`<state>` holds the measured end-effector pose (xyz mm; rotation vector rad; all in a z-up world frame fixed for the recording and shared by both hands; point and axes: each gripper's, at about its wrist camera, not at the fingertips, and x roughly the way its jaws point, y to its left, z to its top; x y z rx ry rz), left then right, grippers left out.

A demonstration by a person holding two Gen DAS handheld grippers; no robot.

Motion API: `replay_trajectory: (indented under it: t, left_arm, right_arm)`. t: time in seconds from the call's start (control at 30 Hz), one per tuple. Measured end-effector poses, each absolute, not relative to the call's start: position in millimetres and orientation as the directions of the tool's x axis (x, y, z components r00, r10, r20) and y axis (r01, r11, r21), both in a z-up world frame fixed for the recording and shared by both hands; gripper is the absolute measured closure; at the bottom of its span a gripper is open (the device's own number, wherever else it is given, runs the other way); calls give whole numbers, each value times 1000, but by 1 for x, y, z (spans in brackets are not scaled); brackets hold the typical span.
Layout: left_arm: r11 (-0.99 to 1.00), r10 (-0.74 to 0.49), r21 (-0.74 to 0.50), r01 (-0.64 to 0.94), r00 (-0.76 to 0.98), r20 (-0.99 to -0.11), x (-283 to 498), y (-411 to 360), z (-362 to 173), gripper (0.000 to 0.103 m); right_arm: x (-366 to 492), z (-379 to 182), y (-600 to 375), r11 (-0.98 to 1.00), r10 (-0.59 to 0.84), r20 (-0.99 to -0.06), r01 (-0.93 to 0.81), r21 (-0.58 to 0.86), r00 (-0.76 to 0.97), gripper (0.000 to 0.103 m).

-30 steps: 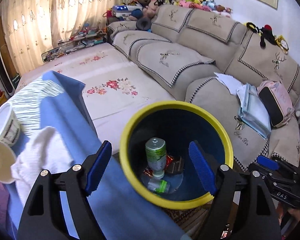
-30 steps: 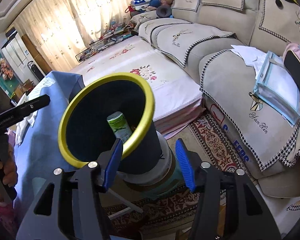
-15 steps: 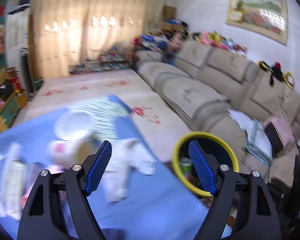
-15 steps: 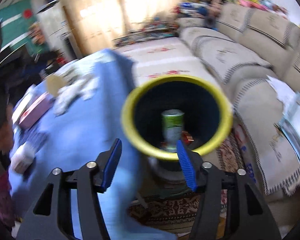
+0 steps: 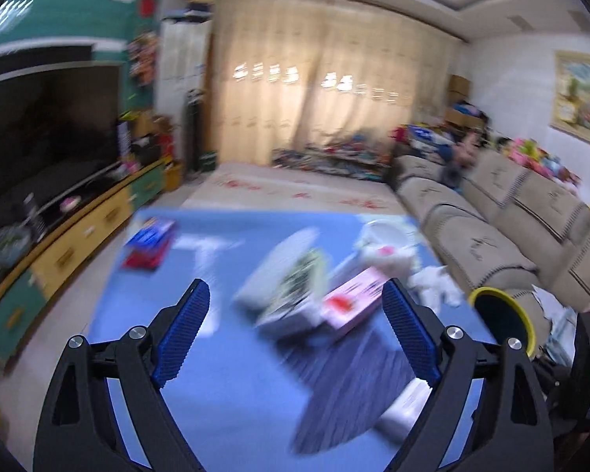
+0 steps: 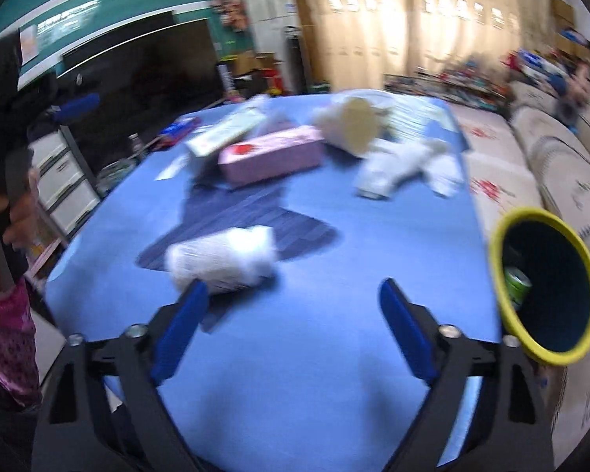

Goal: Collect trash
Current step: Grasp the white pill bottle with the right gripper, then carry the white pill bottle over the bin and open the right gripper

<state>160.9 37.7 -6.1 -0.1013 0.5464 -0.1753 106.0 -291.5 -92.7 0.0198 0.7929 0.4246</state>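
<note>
Left wrist view: blur everywhere. Far left a dark TV (image 5: pixel 39 145) sits above a yellow and green cabinet (image 5: pixel 78 236). The blue table (image 5: pixel 236 385) spreads ahead, and the left gripper (image 5: pixel 295 334) hangs over it, jaws opening, nothing between them. Beyond the fingers a red and blue packet (image 5: pixel 149 242) lies far left, then a white box (image 5: pixel 279 275), then a pink box (image 5: pixel 354 301) just beside it, then crumpled white paper (image 5: pixel 436 287) near the right edge. Past that edge stands the bin (image 5: pixel 503 316), yellow rim, dark inside, against the beige sofa (image 5: pixel 511 228).

Right wrist view: at the far left a hand (image 6: pixel 17 216) grips a black handle. The right gripper (image 6: pixel 293 326) is over bare blue cloth, jaws opening too, empty. A white wrapped roll (image 6: pixel 224 259) lies just beyond the left finger, whether touching it I cannot tell. Further off, the pink box (image 6: pixel 271 155), a paper cup (image 6: pixel 354 126) on its side, the white paper (image 6: pixel 405 167). The bin (image 6: pixel 546 287) is just off the table's right edge, with a green can (image 6: pixel 517 285) inside.
</note>
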Motion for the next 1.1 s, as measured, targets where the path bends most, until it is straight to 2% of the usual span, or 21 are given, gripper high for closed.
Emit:
replay_trajectory:
  t: [0.13,0.27,0.6,0.63,0.67,0.9,1.1]
  left_arm:
    - [983,-138,-176,46,822,-552,132,84,-31,14]
    - [982,-107,-188,-6,804,-585,111,109,-52,14]
    - [973,-143,-230,3,790,-596,104,99,-63,14]
    - [974,-148,-228,9,788,-598,104,96,-64,14]
    - [974,-151,-227,14,785,-600,105,94,-65,14]
    - [974,-165,-227,27,768,-619,114,82,-68,13]
    - [975,-173,-218,41,754,-633,121,69,-74,13]
  right_arm:
    - [115,-98,-255,892,388,-711,-433,129,587,8]
    - [126,-105,-240,897,362,-727,-430,103,583,8]
    - [146,-126,-228,902,328,-769,-423,83,548,8]
    - [146,-127,-228,903,328,-768,-423,83,550,10]
    - [146,-126,-228,902,330,-768,-423,85,549,23]
    - [142,-116,-244,911,349,-743,-392,126,571,22]
    - [139,-97,-300,956,282,-695,-256,145,661,22]
